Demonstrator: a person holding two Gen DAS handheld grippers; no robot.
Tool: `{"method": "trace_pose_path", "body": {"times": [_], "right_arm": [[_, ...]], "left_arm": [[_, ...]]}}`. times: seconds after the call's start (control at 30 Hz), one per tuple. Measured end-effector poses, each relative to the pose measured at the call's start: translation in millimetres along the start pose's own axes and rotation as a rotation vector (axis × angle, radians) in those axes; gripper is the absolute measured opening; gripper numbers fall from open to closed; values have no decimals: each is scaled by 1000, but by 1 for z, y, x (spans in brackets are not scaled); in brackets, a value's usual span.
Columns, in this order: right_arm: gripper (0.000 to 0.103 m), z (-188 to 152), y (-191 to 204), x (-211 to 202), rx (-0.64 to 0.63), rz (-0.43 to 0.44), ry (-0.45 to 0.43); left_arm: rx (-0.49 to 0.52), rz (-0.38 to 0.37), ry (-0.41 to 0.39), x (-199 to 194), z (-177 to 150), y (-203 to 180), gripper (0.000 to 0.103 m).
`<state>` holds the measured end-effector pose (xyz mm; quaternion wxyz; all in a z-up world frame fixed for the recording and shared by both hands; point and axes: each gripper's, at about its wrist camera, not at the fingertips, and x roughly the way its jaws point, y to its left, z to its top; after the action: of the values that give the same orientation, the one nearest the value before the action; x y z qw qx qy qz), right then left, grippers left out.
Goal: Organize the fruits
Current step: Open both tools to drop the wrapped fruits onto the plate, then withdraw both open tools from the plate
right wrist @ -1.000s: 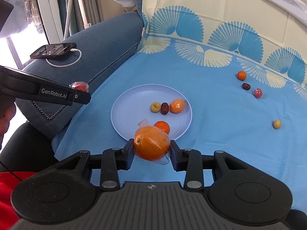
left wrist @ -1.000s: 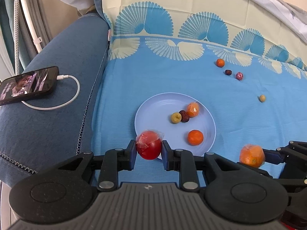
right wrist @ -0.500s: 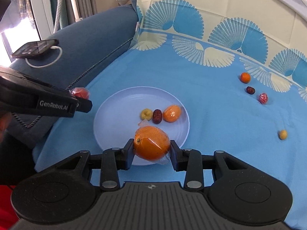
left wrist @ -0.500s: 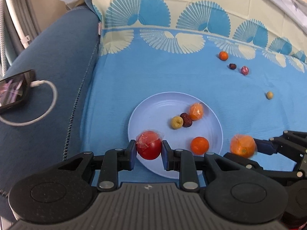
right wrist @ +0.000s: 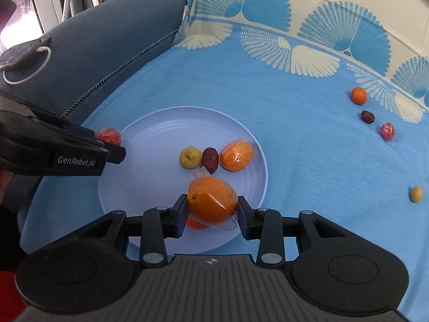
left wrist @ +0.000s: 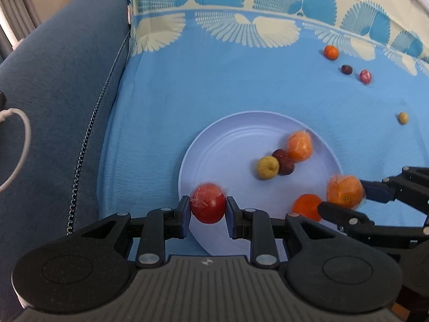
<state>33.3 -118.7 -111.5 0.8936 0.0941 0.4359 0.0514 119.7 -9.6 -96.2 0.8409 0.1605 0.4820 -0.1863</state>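
Red wrapped fruit [left wrist: 207,206] sits clamped between the jaws of the left gripper [left wrist: 207,216] at lower centre of the left wrist view, over the near-left rim of the pale plate [left wrist: 228,139]; the wrapped orange [right wrist: 211,200] is clamped in the jaws of the right gripper [right wrist: 211,216] over the plate's near edge, partly hiding a small orange fruit [right wrist: 195,223] below it. On the plate, a yellow fruit [right wrist: 190,157], a dark date [right wrist: 210,158] and a second wrapped orange [right wrist: 236,154] lie touching in a row. At right of frame on the blue cloth [right wrist: 308,134]: small orange [right wrist: 358,95], dark fruit [right wrist: 367,116], pink wrapped fruit [right wrist: 387,131], and a lone yellow fruit [right wrist: 416,193] well apart.
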Motion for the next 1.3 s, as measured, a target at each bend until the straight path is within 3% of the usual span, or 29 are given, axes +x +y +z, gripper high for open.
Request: {"method": "trace_pose_path", "body": {"times": [0.07, 0.13, 0.17, 0.2, 0.23, 0.27, 0.33, 0.6, 0.73, 0.93, 1.3], "right_arm": [[40, 2, 0, 7, -6, 8, 5], [41, 6, 0, 12, -14, 32, 7], [46, 9, 0, 14, -16, 43, 8], [64, 11, 1, 13, -21, 46, 9], [82, 12, 1, 11, -28, 35, 8], [87, 12, 2, 8, -35, 18, 3], [90, 10, 1, -3, -46, 5, -1], [102, -22, 10, -60, 14, -23, 21], [102, -36, 17, -85, 65, -42, 10], [102, -49, 28, -117, 44, -78, -38], [102, -60, 44, -154, 8, -90, -127]], "left_arm": [[4, 8, 6, 6, 1, 1, 30], [4, 22, 2, 8, 3, 2, 38], [9, 30, -7, 6, 4, 3, 58], [13, 39, -27, 2, 5, 3, 84], [13, 50, -57, -5, 6, 5, 95], [9, 61, -90, -13, 6, 6, 102], [9, 73, -125, -27, 3, 9, 103], [-36, 65, -14, -60, -33, 8, 103], [-45, 67, -10, -79, -55, 1, 103], [-41, 90, -53, -106, -77, -1, 103], [-62, 99, -130, -142, -87, -4, 103]]}}
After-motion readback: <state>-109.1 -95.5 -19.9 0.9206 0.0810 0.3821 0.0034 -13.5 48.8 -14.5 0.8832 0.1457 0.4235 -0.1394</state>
